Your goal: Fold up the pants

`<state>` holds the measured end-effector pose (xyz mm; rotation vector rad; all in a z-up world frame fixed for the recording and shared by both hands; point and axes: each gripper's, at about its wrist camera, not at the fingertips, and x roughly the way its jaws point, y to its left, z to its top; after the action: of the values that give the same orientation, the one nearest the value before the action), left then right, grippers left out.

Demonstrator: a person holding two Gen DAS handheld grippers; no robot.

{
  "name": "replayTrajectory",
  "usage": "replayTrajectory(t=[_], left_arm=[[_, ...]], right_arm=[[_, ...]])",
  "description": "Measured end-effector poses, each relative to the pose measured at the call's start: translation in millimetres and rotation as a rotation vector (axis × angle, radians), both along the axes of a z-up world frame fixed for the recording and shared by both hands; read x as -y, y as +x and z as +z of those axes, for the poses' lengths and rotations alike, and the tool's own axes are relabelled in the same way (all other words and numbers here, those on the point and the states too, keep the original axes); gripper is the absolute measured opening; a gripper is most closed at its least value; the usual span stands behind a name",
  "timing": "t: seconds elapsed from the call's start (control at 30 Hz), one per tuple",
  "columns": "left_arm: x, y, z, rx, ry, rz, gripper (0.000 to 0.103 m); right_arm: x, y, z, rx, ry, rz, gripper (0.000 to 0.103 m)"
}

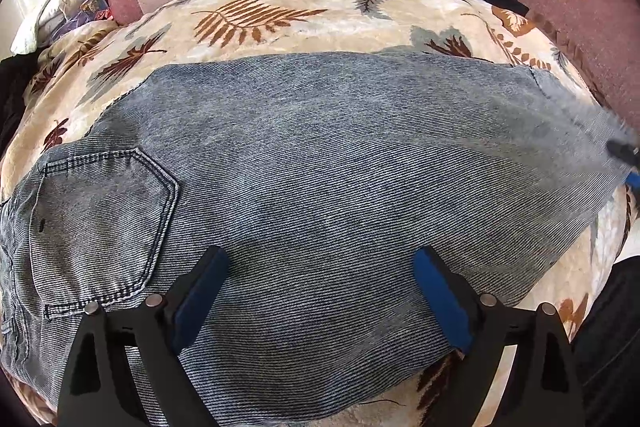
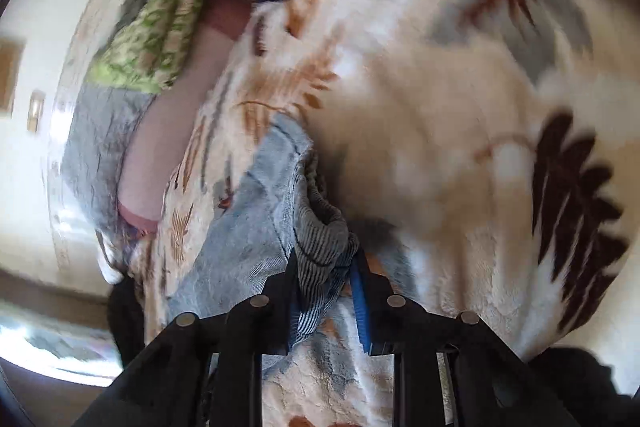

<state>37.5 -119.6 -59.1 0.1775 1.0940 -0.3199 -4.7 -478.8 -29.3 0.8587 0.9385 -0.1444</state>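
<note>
The pants (image 1: 320, 163), of blue-grey denim, are laid flat on a leaf-patterned blanket (image 1: 256, 19) that covers a bed, and are already doubled leg over leg. Their long axis is seen running across the left wrist view, with the back pocket (image 1: 104, 227) and waist end at the left and the leg end at the right. The cloth is judged soft but fairly heavy and thick, not slippery, so that a fold should stay where it is put; hold is best taken at a hem or seamed edge, through all layers. The left gripper (image 1: 320, 291) is held spread wide above the middle of the cloth, with nothing grasped. The right gripper (image 2: 326, 303) is clenched on a bunched fold of the leg end, though that view is blurred.
</note>
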Motion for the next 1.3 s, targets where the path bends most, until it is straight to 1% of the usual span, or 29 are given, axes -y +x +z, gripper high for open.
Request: replayTrajectory(t=[0.03,0.07,0.1,0.13,0.17,0.2,0.23,0.27,0.3,0.33,0.4,0.5,0.57,0.6,0.63,0.67,0.7,0.73,0.77,0.8,0.9,0.97,1.03,1.07,1.13,1.17,1.2,1.27,1.3], left_arm=[[0.5,0.3,-0.3,-0.001,0.001,0.000,0.095],[1.0,0.6,-0.6,-0.002,0.004,0.003,0.095],[1.8,1.0,-0.7,-0.004,0.010,0.008,0.095],[2.8,1.5,0.0,-0.008,0.018,0.011,0.095],[3.2,1.8,1.6,-0.012,0.024,0.016,0.095],[2.9,2.0,3.8,-0.018,0.025,0.023,0.095],[1.5,2.2,7.5,-0.018,0.012,0.034,0.095],[-0.5,2.0,11.8,-0.011,-0.009,0.050,0.095],[-2.6,2.0,17.7,-0.005,-0.040,0.067,0.095],[-4.3,2.2,24.7,0.002,-0.084,0.079,0.095],[-4.2,4.0,34.2,0.024,-0.132,0.102,0.095],[4.9,13.3,35.5,0.026,-0.144,0.121,0.095],[18.8,22.2,21.8,-0.006,-0.086,0.127,0.095],[26.5,27.9,7.8,-0.041,-0.029,0.129,0.095],[34.5,31.6,-6.9,-0.066,0.044,0.120,0.099],[40.0,28.9,-5.3,-0.010,0.078,0.108,0.100],[43.6,27.2,-0.4,0.006,0.100,0.102,0.099],[45.2,27.1,5.8,-0.005,0.087,0.097,0.097],[45.7,26.9,13.7,-0.008,0.043,0.089,0.097],[46.4,26.2,23.2,0.012,0.006,0.089,0.098],[55.9,29.7,36.8,0.061,-0.024,0.096,0.098],[65.9,38.2,23.3,0.019,0.001,0.100,0.098],[76.9,47.0,-6.6,-0.059,0.086,0.096,0.101],[76.9,45.4,-7.5,-0.016,0.081,0.106,0.102],[77.2,44.1,-6.4,-0.007,0.083,0.106,0.102],[76.1,44.5,-7.0,-0.015,0.076,0.108,0.102],[74.9,45.8,-7.7,-0.023,0.070,0.106,0.102],[72.8,48.3,-6.9,-0.033,0.063,0.103,0.102],[73.0,48.8,-7.4,-0.035,0.064,0.103,0.102]], right_arm=[[-5.3,3.0,0.8,-0.020,-0.068,0.025,0.024],[-12.9,11.1,-12.3,-0.101,-0.143,0.085,0.024],[-12.6,14.2,-23.7,-0.149,-0.118,0.091,0.025],[-6.4,11.6,-18.4,-0.114,-0.081,0.050,0.026],[-2.9,10.2,-8.8,-0.065,-0.061,0.044,0.032],[-1.1,9.0,-0.8,-0.041,-0.076,0.044,0.043],[1.3,7.7,7.0,-0.036,-0.112,0.038,0.050],[4.5,6.7,8.2,-0.034,-0.104,0.037,0.063],[8.5,6.2,5.2,-0.033,-0.058,0.040,0.065],[13.5,4.6,-0.2,-0.038,-0.002,0.033,0.065],[19.0,2.0,-8.9,-0.049,0.052,0.012,0.065],[18.4,-5.2,-16.0,-0.044,0.112,0.012,0.065],[14.5,-9.1,-14.3,-0.042,0.110,0.019,0.065],[12.0,-7.1,-15.0,-0.050,0.107,0.022,0.067],[10.6,-5.7,-18.2,-0.063,0.120,0.022,0.068],[7.8,-1.4,-21.0,-0.073,0.134,0.020,0.068],[6.2,1.8,-22.9,-0.076,0.143,0.024,0.068],[5.2,3.0,-22.3,-0.073,0.134,0.030,0.068],[4.8,4.5,-22.0,-0.067,0.136,0.031,0.069],[5.6,4.7,-22.5,-0.061,0.146,0.026,0.069],[8.8,6.1,-25.4,-0.051,0.178,0.008,0.069],[9.2,6.7,-26.3,-0.052,0.179,0.003,0.069],[11.6,6.1,-29.8,-0.053,0.205,-0.027,0.069],[13.4,5.3,-30.0,-0.050,0.214,-0.037,0.069],[13.4,6.8,-26.7,-0.041,0.203,-0.033,0.068],[12.4,8.1,-25.3,-0.038,0.189,-0.029,0.064],[11.9,9.4,-24.6,-0.041,0.171,-0.023,0.049],[10.5,12.0,-27.8,-0.054,0.147,-0.009,0.030],[11.0,12.5,-32.9,-0.070,0.147,-0.011,0.030]])
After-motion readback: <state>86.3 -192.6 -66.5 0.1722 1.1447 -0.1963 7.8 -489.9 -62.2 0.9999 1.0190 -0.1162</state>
